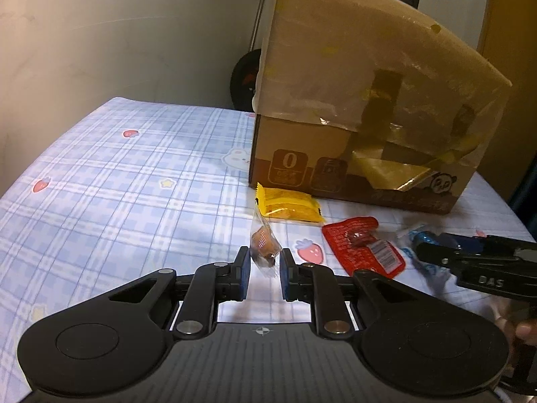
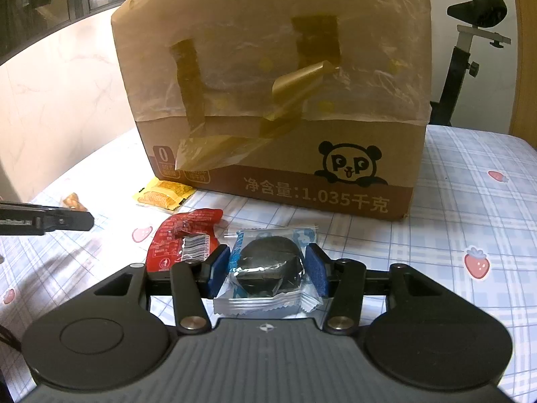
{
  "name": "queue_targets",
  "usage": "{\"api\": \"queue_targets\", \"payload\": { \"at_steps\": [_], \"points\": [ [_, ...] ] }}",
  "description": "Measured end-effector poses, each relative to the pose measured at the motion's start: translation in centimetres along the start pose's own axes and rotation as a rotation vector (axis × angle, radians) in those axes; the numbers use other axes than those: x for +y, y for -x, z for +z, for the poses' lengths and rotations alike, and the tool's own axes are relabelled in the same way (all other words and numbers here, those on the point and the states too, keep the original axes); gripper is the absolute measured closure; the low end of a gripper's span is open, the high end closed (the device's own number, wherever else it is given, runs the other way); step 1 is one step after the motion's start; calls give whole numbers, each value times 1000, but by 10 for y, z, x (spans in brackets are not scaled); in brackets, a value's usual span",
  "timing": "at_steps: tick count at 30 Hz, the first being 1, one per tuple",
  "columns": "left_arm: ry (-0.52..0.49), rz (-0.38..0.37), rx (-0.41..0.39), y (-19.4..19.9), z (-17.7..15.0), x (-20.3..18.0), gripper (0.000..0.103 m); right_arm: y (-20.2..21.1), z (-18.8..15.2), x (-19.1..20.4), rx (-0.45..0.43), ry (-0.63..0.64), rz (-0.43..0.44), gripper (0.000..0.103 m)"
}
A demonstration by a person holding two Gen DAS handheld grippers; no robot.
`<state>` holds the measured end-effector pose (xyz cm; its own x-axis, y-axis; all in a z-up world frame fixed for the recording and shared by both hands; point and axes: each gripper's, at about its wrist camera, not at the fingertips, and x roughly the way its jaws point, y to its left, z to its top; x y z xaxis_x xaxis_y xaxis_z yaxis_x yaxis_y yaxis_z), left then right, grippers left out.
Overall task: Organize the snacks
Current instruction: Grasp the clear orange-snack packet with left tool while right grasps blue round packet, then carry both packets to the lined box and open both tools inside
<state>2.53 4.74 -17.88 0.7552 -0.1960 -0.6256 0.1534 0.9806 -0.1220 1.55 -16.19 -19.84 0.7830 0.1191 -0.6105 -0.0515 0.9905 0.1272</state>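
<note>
The left gripper (image 1: 265, 262) pinches a small clear-wrapped brown candy (image 1: 263, 243) by its lower part, so the slippery film could slide free. The right gripper (image 2: 266, 268) clamps a blue-wrapped dark cookie (image 2: 268, 263) across its width. Beyond both, a yellow packet (image 1: 288, 205) and a red packet (image 1: 362, 245) lie before the cardboard box (image 2: 278, 100), whose loose tape could snag a wrapper

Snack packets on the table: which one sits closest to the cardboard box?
The yellow packet, lying right at the foot of the cardboard box. The red packet lies farther out, and the clear-wrapped brown sweet and dark cookie packet are in the grippers.
</note>
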Motion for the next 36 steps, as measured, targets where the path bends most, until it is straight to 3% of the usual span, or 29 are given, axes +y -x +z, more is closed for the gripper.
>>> {"api": "queue_targets", "payload": {
  "at_steps": [9,19,25,30,36],
  "points": [
    [-16,-22,37,4,-12,-13,84,-7,0,-1,19,-7,-12,45],
    [-15,-21,27,7,-14,-13,84,-10,0,2,30,22,-19,43],
    [-13,-26,0,14,-11,-13,84,-8,0,0,25,22,5,51],
    [-11,-30,-48,24,1,-8,84,5,0,-2,3,10,45,54],
    [-33,-69,-100,41,38,-9,84,43,14,-10,-85,-16,84,54]
  ]
}}
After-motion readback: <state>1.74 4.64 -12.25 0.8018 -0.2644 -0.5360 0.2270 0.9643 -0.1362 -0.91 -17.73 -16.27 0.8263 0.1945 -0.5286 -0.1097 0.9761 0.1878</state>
